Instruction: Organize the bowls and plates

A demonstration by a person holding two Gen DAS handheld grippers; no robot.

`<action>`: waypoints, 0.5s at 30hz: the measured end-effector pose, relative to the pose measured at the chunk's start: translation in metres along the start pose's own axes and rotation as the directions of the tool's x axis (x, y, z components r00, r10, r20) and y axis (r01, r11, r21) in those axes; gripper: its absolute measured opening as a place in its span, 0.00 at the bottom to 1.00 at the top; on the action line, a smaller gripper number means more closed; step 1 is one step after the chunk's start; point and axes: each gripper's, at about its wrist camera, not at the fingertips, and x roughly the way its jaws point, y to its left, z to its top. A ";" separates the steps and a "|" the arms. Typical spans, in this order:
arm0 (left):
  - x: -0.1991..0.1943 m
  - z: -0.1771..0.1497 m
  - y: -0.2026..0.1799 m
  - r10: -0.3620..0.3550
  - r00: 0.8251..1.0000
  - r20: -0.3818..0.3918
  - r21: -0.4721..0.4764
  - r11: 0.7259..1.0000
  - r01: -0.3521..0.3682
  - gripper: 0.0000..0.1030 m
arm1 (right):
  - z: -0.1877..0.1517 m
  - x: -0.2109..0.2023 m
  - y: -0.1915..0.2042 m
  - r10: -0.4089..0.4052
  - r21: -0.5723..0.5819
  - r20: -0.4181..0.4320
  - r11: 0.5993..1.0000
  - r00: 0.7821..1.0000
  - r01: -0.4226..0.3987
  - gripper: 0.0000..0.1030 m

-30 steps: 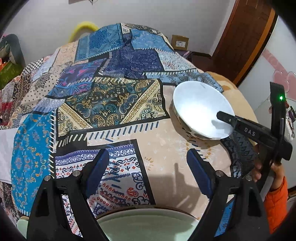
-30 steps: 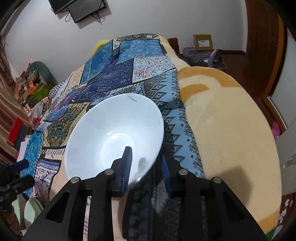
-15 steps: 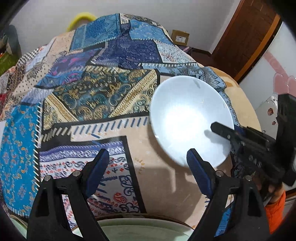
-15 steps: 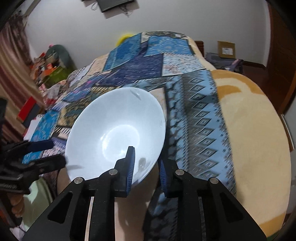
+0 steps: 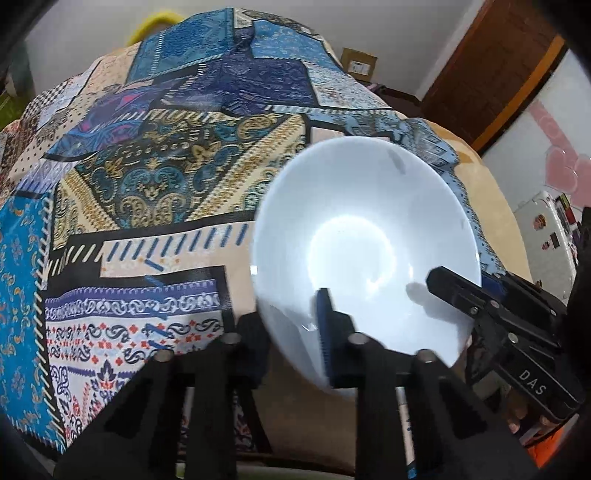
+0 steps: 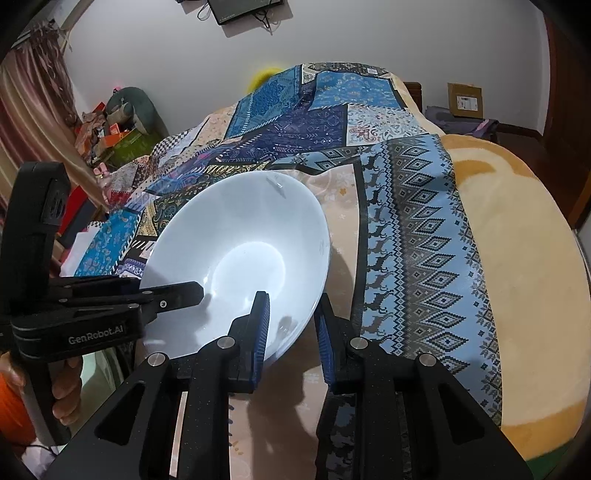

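Two pairs of tongs meet on one white bowl (image 5: 364, 236), held tilted above a bed spread with a patchwork quilt (image 5: 155, 177).

From the left wrist camera, the bowl is smooth, glossy and round, with a bright glare at its bottom. The left tongs (image 5: 291, 343) are closed down on its near rim: a ribbed blue pad (image 5: 325, 332) presses the inner wall while the other black finger sits outside, behind the wall. The right tongs (image 5: 476, 291) reach in from the right, one matte black finger lying over the rim; only this view shows the lettering "DAS" on their body. The quilt is printed in blue, gold and cream panels.

From the right wrist camera, the right tongs (image 6: 291, 332) straddle the bowl's (image 6: 240, 258) lower rim, one blue pad inside and one outside, narrowed onto the wall. The left tongs (image 6: 173, 293) enter from the left, marked "GenRobot.AI", with a hand (image 6: 64, 391) gripping their handle. This view alone shows a plain tan fleece blanket (image 6: 517, 280) beside the quilt (image 6: 406, 206), and a wall-mounted screen (image 6: 243, 9).
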 end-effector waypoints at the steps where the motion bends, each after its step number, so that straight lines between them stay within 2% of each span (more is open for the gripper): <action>1: -0.001 -0.001 -0.001 0.009 1.000 0.006 0.005 1.000 -0.009 0.19 | 0.000 0.000 0.001 -0.007 -0.003 0.002 1.000 1.000 0.007 0.22; 7: -0.010 -0.006 -0.003 0.007 1.000 0.015 0.005 1.000 -0.007 0.19 | -0.005 -0.010 0.009 -0.018 0.000 0.007 1.000 1.000 0.018 0.22; 15: -0.046 -0.018 -0.009 0.005 0.998 0.056 0.011 1.000 -0.005 0.19 | -0.010 -0.033 0.023 -0.022 0.000 0.031 1.000 0.999 0.022 0.22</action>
